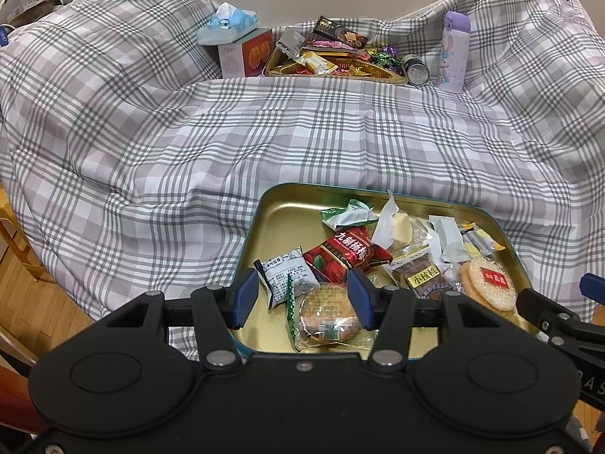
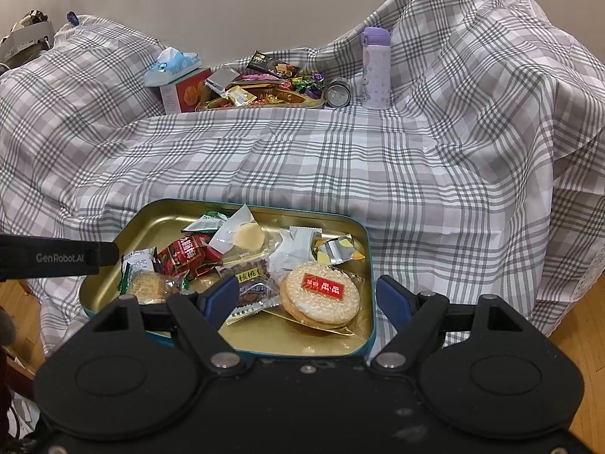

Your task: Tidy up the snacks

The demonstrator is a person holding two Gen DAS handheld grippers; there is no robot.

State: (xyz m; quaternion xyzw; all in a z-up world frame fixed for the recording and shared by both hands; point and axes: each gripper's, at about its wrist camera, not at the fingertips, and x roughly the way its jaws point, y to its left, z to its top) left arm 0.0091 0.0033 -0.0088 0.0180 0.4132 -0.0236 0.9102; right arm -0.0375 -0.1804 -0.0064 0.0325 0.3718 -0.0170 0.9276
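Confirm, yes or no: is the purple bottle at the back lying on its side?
No. The purple bottle stands upright on the plaid cloth, lid up, beside a can that lies on its side.

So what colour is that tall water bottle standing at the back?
The water bottle is pale lilac with a darker purple lid and small cartoon prints, clearest in the right wrist view.

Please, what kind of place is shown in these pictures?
Probably a room in a home. A plaid cloth covers the furniture, a tissue box and a purple bottle stand at the back, and wooden flooring shows beneath.
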